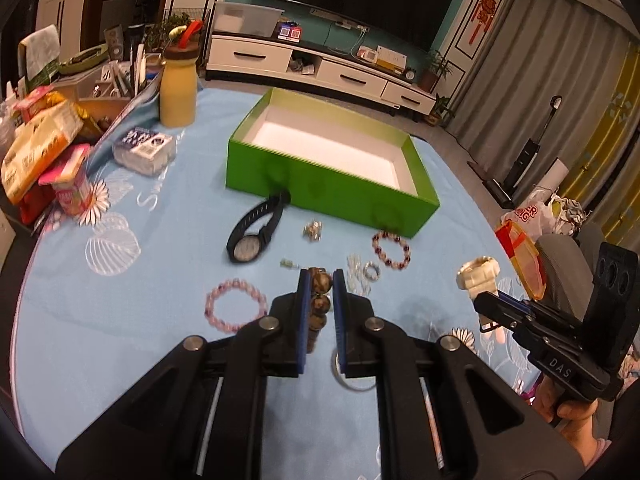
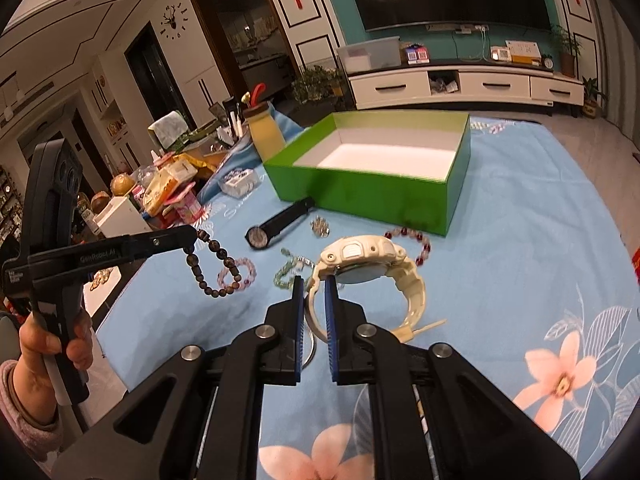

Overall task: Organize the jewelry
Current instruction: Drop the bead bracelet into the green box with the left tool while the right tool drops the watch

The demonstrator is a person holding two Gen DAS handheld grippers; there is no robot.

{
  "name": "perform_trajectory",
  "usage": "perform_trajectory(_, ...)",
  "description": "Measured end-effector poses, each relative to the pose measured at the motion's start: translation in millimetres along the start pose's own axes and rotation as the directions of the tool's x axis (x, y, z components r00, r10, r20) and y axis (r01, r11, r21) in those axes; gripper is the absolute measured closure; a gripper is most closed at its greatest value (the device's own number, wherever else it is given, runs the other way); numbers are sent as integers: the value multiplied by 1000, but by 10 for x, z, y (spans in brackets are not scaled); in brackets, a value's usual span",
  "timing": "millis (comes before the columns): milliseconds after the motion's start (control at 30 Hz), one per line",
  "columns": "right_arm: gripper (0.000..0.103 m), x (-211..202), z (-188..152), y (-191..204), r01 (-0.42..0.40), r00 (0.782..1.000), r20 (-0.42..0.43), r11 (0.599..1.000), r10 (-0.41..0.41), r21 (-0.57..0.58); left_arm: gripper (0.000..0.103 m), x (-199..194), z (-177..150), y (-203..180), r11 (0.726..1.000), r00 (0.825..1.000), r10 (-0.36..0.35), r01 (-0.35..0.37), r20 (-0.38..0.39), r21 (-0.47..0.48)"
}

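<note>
At lower centre of the left wrist view, the left gripper (image 1: 321, 280) is clenched on a dark bead bracelet (image 1: 321, 284), which dangles from it at left in the right wrist view. The right gripper (image 2: 313, 286) grips the strap of a white watch (image 2: 360, 256), lifted above the blue cloth (image 2: 520, 240). A green box (image 1: 320, 184) sits open at upper centre, with a black watch (image 1: 256, 228), pink bracelet (image 1: 235, 304) and red bracelet (image 1: 392, 249) lying below it.
</note>
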State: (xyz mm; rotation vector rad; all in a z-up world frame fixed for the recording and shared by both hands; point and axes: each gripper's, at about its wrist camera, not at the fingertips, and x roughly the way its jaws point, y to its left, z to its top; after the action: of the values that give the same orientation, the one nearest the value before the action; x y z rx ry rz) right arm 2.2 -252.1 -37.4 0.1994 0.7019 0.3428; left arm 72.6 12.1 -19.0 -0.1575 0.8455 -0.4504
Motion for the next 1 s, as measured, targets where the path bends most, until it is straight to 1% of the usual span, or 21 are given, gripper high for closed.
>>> perform_trajectory(233, 93, -7, 269, -102, 21, 998, 54, 1000, -20, -14, 92, 68, 395, -103, 1000, 999, -1, 0, 34, 24)
perform_trajectory(467, 93, 132, 562, -160, 32, 995, 92, 999, -28, -40, 92, 270, 813, -172, 999, 999, -21, 20, 45, 30)
perform_trajectory(667, 93, 383, 823, -281, 34, 996, 89, 999, -30, -42, 92, 541, 1158, -237, 999, 999, -19, 18, 44, 38)
perform_trajectory(800, 93, 597, 981, -379, 39, 996, 76, 999, -37, -27, 92, 811, 1374, -275, 999, 1000, -13, 12, 28, 40)
perform_trajectory(1000, 93, 1001, 1134, -546, 75, 996, 37, 997, -75, 10, 92, 1285, 1524, -321, 998, 999, 28, -27, -20, 56)
